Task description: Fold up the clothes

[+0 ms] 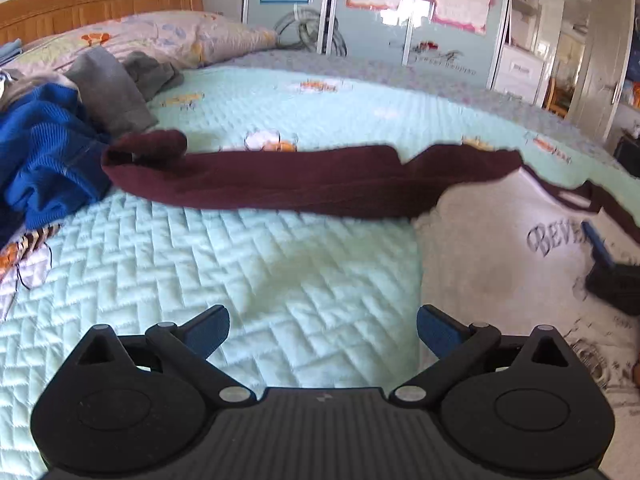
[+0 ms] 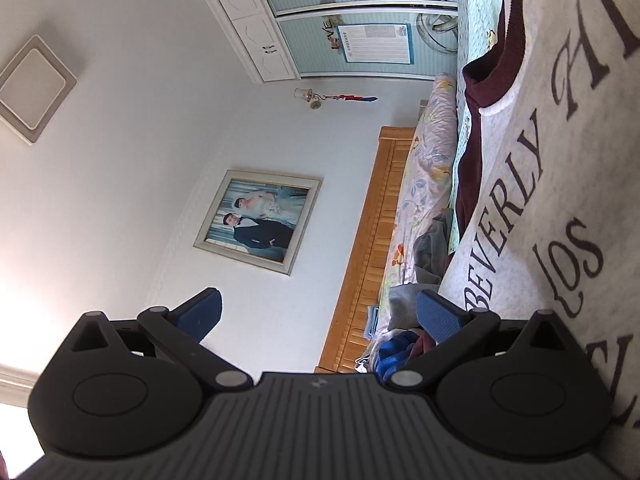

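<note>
raglan sweatshirt (image 1: 500, 248), light grey body with maroon sleeves and "beverly" print, lies flat on the quilted mint bedspread (image 1: 248, 264). its maroon sleeve (image 1: 280, 180) is stretched straight out sideways toward the unfolded pile: blue knit (image 1: 44, 160) and grey garment (image 1: 108, 88) near the pillow (image 1: 180, 36).

left gripper (image 1: 323, 330) hangs over bare quilt just beside the shirt's side edge, jaws spread wide, nothing held. right gripper (image 2: 318, 314) is rolled on its side, low by the printed chest (image 2: 560, 184), jaws also spread, empty; one pad sits near the fabric, contact unclear.

step looks like early fold: garment laid out, sleeve not yet brought in. next move likely needs the left to reach forward to the sleeve cuff (image 1: 148, 150), pinch it, and carry it across the body.
</note>
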Action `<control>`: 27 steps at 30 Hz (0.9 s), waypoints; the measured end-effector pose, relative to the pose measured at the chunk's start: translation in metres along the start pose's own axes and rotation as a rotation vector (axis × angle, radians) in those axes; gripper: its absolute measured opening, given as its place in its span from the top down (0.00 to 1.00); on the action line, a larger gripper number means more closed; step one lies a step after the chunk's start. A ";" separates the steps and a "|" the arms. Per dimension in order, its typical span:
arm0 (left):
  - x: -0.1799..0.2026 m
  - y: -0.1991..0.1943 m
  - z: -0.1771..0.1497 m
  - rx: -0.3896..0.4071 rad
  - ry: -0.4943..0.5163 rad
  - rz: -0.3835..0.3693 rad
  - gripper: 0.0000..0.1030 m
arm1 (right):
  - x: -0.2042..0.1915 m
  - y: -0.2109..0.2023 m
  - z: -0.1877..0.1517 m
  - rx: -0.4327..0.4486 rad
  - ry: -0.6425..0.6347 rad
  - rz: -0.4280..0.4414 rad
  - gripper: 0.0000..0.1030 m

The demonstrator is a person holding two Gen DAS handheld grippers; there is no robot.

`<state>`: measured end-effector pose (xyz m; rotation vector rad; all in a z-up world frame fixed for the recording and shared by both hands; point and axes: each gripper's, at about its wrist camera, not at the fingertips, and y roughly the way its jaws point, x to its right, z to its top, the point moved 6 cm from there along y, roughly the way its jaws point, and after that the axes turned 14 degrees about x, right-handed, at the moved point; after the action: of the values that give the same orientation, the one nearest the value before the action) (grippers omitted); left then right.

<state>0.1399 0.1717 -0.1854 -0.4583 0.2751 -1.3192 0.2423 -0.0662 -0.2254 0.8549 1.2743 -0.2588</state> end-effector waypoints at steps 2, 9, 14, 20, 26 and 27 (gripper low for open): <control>0.002 0.006 -0.007 -0.009 0.026 0.012 0.01 | 0.000 0.001 0.000 -0.001 0.002 0.003 0.00; 0.004 0.024 0.002 0.030 0.038 -0.008 0.01 | 0.002 0.004 0.001 -0.002 0.010 0.007 0.00; 0.001 0.030 0.005 0.059 0.005 -0.031 0.01 | 0.003 0.006 0.002 -0.002 0.011 0.006 0.00; -0.018 0.017 0.007 0.073 -0.119 -0.075 0.01 | 0.003 0.008 0.001 -0.001 0.002 -0.002 0.00; -0.033 0.013 -0.002 0.095 -0.144 -0.037 0.01 | 0.003 0.011 0.000 0.000 -0.023 -0.026 0.00; -0.033 0.015 -0.002 0.100 -0.147 -0.035 0.01 | 0.003 0.012 -0.001 -0.001 -0.032 -0.036 0.01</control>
<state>0.1440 0.2063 -0.1961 -0.4743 0.0792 -1.3196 0.2501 -0.0563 -0.2231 0.8240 1.2604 -0.2993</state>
